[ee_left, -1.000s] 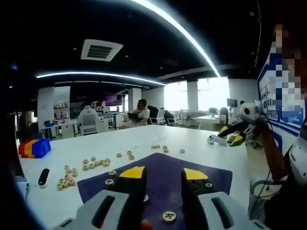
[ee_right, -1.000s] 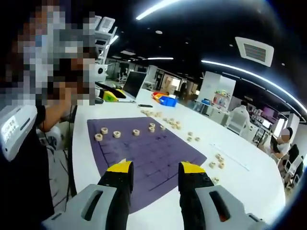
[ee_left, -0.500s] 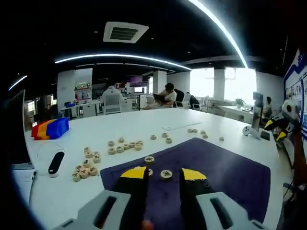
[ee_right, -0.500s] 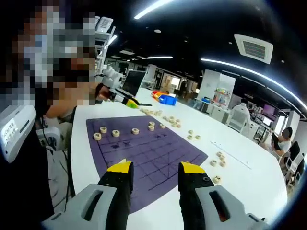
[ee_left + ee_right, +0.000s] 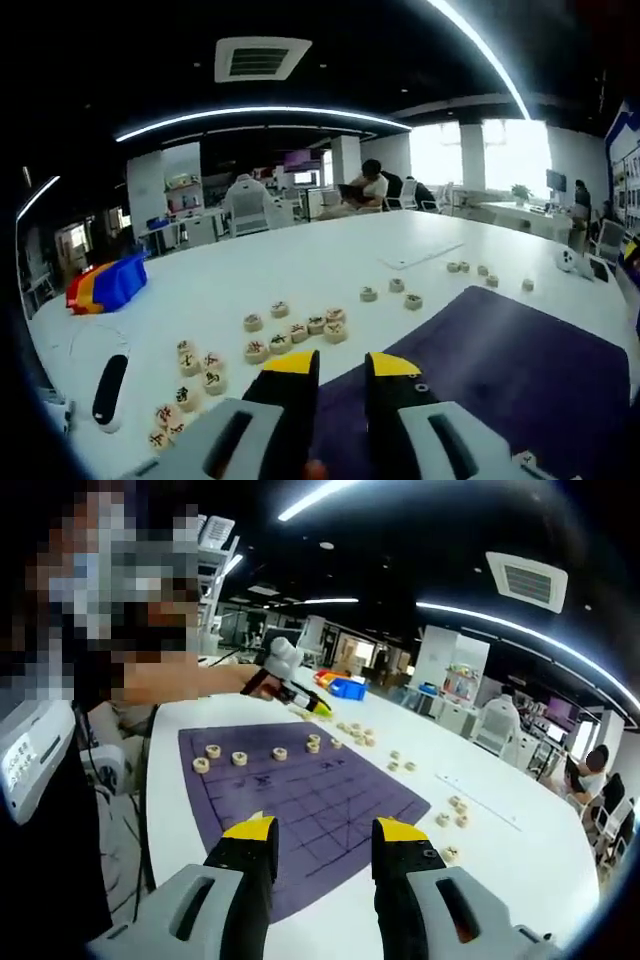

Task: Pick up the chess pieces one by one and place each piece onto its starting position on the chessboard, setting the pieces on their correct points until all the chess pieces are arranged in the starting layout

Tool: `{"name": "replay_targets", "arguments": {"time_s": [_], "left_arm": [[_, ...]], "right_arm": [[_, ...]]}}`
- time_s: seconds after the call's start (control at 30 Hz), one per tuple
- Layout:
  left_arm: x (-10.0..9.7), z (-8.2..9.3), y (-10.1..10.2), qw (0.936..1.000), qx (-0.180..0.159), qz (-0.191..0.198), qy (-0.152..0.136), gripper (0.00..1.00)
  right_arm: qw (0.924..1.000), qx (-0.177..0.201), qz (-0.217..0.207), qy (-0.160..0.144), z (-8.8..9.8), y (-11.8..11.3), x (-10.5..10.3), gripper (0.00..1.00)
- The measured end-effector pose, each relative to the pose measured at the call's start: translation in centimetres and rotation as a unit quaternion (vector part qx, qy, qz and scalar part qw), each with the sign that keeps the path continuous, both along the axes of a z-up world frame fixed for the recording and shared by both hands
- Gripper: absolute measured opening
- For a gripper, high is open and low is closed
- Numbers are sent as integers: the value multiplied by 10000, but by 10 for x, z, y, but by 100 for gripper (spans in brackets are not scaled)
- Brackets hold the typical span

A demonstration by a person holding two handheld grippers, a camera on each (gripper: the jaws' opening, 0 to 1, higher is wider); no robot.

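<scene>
Purple mat: your chessboard (image 5: 300, 800) lies flat on the white table (image 5: 300, 270); in the right gripper view its grid lines are faint, and your right tongs cover its near edge.
Hard to read: the characters on the chess pieces (image 5: 290, 335) are too small to tell apart in either view, so you cannot say which piece is which.
Cut off: in the left gripper view the chessboard (image 5: 500, 350) runs out of sight at the right and bottom, and a piece by its bottom edge is half hidden.
Left gripper (image 5: 338, 365): your yellow-tipped jaws stand a narrow gap apart with nothing between them, over the board's near corner; the loose cluster of pieces lies just beyond and to the left of the tips, on bare table.
Right gripper (image 5: 315, 830): your jaws are spread wide and hold nothing, hovering over the near part of the board.
Placed pieces (image 5: 240, 757): a short row sits on the board's far edge, well apart from your right tips.
Loose pieces: more lie scattered on the table past the board's far and right sides.
Other tongs: your left gripper (image 5: 290, 685) reaches in from the left beyond the row, but you cannot tell its opening from there.
Side items: a black remote (image 5: 108, 388) and a blue, yellow and red bin stack (image 5: 105, 285) sit at the left.
</scene>
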State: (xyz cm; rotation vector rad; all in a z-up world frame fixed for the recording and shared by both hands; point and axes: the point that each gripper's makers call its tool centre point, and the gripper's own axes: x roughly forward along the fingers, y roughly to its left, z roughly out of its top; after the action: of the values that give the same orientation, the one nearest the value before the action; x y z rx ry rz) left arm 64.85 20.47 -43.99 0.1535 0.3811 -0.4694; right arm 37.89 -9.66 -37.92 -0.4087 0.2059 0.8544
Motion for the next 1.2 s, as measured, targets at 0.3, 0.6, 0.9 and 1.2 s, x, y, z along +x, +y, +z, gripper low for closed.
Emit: {"name": "replay_targets", "arguments": {"time_s": [0.3,0.6,0.9,1.2], "left_arm": [[48,-43,11,9944,-194,844,601,19],[72,-51,10,9925,-24,1087,560,20],[88,-59,15,9884,-226,1357,644,24],[108,-61,28,9872,-409,1448,526,23]], "right_arm": [[9999,102,-131,-38,4,-6,5,38],[9993,251,-259,-93,8,-12,10,38],[9991,273,-306,-112,9,-15,11,38],[9992,255,-292,-91,6,-16,11,38]]}}
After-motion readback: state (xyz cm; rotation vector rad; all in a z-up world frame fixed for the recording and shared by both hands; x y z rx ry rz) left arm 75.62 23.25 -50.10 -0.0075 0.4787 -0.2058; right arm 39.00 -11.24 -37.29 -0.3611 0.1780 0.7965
